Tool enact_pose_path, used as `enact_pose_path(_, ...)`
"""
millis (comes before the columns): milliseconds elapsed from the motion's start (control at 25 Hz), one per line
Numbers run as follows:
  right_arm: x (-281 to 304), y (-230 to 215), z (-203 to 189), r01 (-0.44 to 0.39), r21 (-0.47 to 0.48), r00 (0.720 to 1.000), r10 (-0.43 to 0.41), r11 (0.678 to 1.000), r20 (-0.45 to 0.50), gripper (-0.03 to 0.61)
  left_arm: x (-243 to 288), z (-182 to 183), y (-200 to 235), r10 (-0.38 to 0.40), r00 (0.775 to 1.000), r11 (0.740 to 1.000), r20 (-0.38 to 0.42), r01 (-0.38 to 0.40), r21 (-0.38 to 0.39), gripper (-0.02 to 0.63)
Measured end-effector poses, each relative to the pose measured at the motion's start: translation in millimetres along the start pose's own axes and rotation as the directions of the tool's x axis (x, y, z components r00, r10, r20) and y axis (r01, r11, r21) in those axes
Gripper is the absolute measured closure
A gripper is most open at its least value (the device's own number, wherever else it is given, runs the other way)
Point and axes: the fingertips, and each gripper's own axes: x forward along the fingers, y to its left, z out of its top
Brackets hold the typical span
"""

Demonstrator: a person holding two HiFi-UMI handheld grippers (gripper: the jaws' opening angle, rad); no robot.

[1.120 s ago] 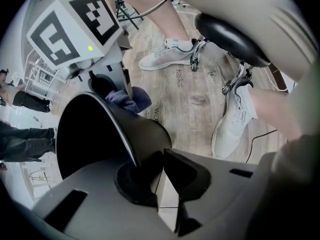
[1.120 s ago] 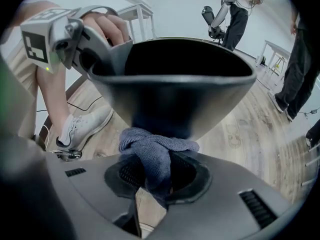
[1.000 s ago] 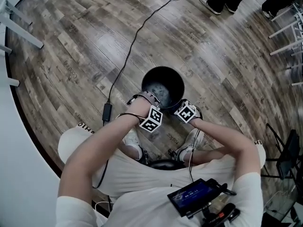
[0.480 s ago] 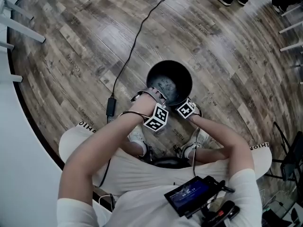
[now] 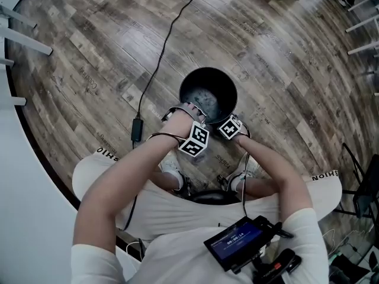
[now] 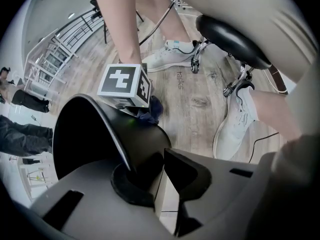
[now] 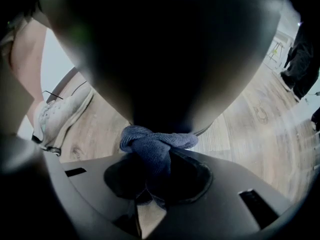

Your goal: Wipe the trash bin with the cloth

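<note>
Black round plastic trash bin (image 5: 208, 94): one, upright on the floor, mouth open upward. It serves as landmark for all entries below.

- Grippers: two, each with one black-and-white marker cube.
  - The left gripper (image 6: 150, 176) points down onto the bin's near rim, its jaws pinched on the thin wall.
  - The right gripper (image 7: 150, 184) is just beside it on the same near side, clamped on the cloth.
- Dark blue terry cloth (image 7: 155, 146): one, bunched, pressed against the bin's outer wall near the rim.
- White sneakers (image 6: 235, 124): two, on the floor just behind the bin, on the person's side.
- Black padded stool seat (image 6: 235, 39): one, behind the sneakers.
- Black cable (image 5: 160, 46): one, running across the floor left of the bin, with one adapter block (image 5: 137, 129).
- Screen device (image 5: 237, 241): one, at the person's chest.
- Floor (image 5: 89, 52): grey-brown wood-look planks all around the bin.
- Room: white frame legs (image 5: 23, 37) far left of the bin.
</note>
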Motion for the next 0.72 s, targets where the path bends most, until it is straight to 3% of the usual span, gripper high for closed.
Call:
enact_pose_path(80, -15.3, 11.6, -1.3, -0.056, 0.015, 0.998, 0.056, 0.998, -0.016, 0.474, -0.9, 2.7, -0.2, -0.001, 1.000, 1.000, 0.015, 0.001, -0.013, 0.545)
enact_pose_path(160, -42.8, 28.7, 5.3, -0.112, 0.007, 0.994, 0.112, 0.994, -0.016, 0.474, -3.3, 3.0, -0.9, -0.007, 0.999, 1.000, 0.031, 0.008, -0.025, 0.474)
enact_pose_path(320, -98.4, 48.7, 12.3, -0.168, -0.017, 0.986, 0.168, 0.986, -0.003, 0.474, -10.2, -1.3, 5.6, -0.004, 0.999, 0.999, 0.033, 0.005, -0.037, 0.446)
enact_pose_path(560, -181.3, 46.5, 51.3, -0.121, 0.009, 0.983, 0.118, 0.993, 0.140, 0.474, -6.4, -10.1, 2.6, 0.006, 1.000, 1.000, -0.004, -0.006, -0.015, 0.448)
enact_pose_path(720, -223.1, 39.5, 82.0, -0.084, 0.037, 0.970, 0.073, 0.996, 0.231, 0.474, -2.9, -14.1, -3.0, 0.018, 0.999, 0.999, -0.039, -0.017, 0.028, 0.557)
